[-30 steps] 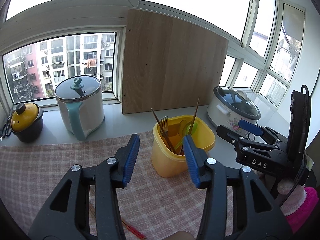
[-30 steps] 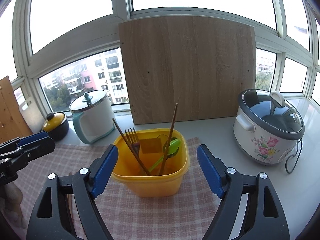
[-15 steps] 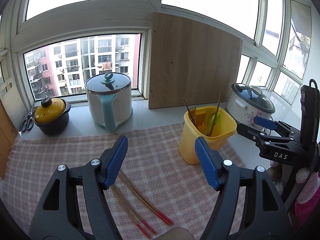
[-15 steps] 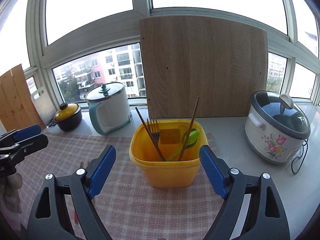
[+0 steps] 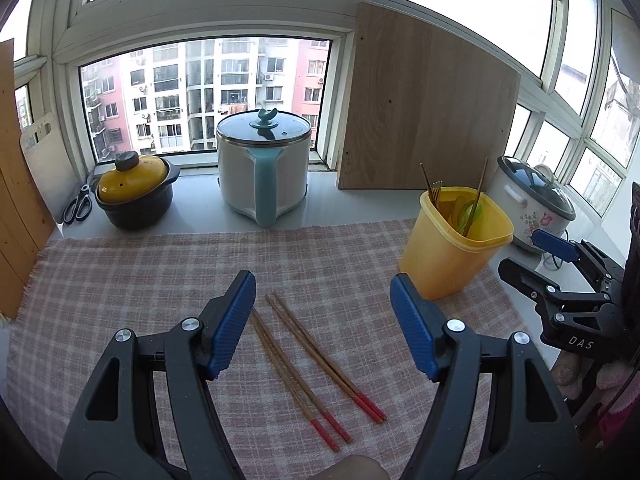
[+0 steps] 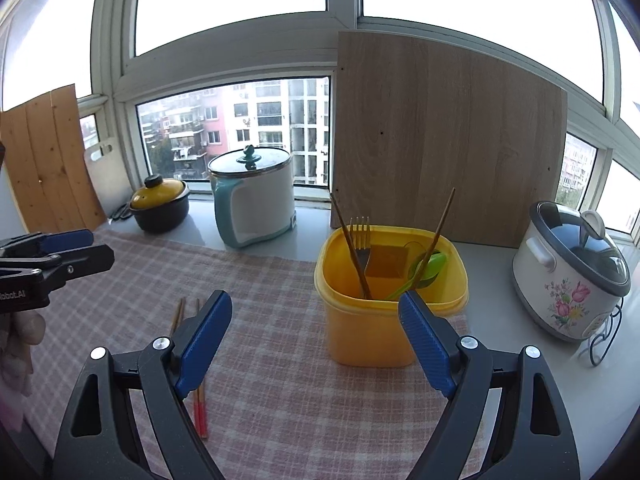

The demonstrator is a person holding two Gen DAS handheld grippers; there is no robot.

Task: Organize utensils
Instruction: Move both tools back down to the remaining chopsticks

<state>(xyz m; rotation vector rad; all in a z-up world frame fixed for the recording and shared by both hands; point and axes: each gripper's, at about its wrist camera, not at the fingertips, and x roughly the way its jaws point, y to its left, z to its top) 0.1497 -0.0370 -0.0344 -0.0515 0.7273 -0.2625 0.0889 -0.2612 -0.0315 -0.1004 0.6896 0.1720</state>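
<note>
left claw (image 5: 323,304): jaws spread, just been opening, nothing pinched, above the chopsticks (image 5: 316,364) | right claw (image 6: 316,322): jaws spread, empty, just before the yellow container (image 6: 390,320) | chopsticks: two red-tipped pairs flat on the checked cloth (image 5: 160,276), left of the container | container: holds fork (image 6: 361,236), green spoon (image 6: 424,270), two upright sticks

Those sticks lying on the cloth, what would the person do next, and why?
Probably lower the open left gripper onto one of the red-tipped chopsticks and close. They lie loose on the checked cloth under it, while the yellow container already holds other utensils.
</note>
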